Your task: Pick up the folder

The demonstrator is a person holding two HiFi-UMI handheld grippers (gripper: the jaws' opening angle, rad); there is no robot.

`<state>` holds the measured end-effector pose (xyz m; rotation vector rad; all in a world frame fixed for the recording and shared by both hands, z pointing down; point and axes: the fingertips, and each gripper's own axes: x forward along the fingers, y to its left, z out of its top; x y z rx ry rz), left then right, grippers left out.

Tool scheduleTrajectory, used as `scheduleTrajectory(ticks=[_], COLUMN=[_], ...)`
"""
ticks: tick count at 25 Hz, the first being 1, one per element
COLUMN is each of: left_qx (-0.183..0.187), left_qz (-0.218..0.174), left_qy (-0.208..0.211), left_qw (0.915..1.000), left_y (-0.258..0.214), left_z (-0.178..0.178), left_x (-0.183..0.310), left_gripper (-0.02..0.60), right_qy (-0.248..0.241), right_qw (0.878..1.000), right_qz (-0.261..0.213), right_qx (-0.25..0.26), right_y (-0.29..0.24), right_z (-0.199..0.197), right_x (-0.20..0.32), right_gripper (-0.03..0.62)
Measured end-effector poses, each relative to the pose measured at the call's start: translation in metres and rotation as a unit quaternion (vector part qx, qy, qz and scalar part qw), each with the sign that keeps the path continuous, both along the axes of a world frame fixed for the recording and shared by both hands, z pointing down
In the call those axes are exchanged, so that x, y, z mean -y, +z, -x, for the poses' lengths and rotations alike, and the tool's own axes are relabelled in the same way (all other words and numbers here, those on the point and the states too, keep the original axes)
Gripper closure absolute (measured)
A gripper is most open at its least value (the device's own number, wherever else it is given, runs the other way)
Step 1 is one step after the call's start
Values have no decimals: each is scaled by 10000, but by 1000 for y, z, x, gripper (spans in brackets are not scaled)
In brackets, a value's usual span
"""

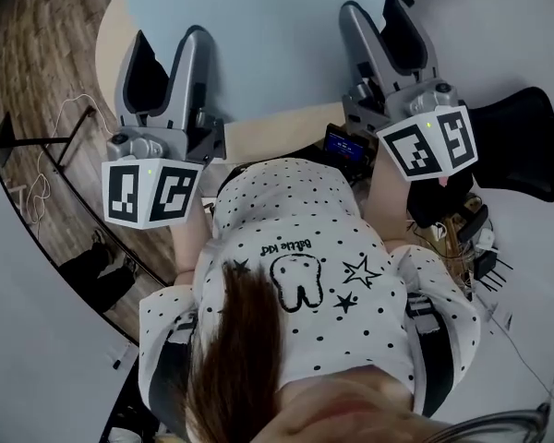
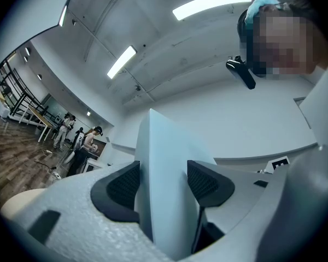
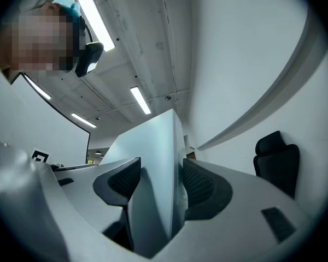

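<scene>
The folder [image 1: 258, 35] is a pale blue sheet held up in front of the person, and it fills the top middle of the head view. My left gripper [image 1: 171, 49] is shut on its left edge and my right gripper [image 1: 377, 17] on its right edge. In the left gripper view the folder [image 2: 161, 162] stands edge-on between the dark pads of the left gripper [image 2: 163, 182]. The right gripper view shows the same: the folder [image 3: 153, 162] is clamped in the right gripper [image 3: 161, 182]. Both gripper views point up at the ceiling lights.
A beige table edge [image 1: 268, 137] shows below the folder, with a small dark device [image 1: 346, 146] by it. A black office chair [image 1: 526, 146] stands at the right, also seen as the chair [image 3: 276, 157]. Wooden floor [image 1: 37, 53] lies at the left. People [image 2: 82, 146] stand far off.
</scene>
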<state>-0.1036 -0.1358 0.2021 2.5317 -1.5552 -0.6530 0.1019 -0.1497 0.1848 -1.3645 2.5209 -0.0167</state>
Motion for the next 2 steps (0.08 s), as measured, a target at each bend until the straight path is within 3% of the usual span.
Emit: scheduleTrajectory(ticks=[2], left_qx=[-10], left_qz=[-6], left_qy=[4], left_qw=[10000], left_y=[2], left_z=[-4], left_x=[0], left_gripper=[305], right_qy=[5], right_qw=[10000], right_qz=[-13], right_qx=[-6], right_y=[1], right_z=[-4], right_x=[-1], right_gripper=[352])
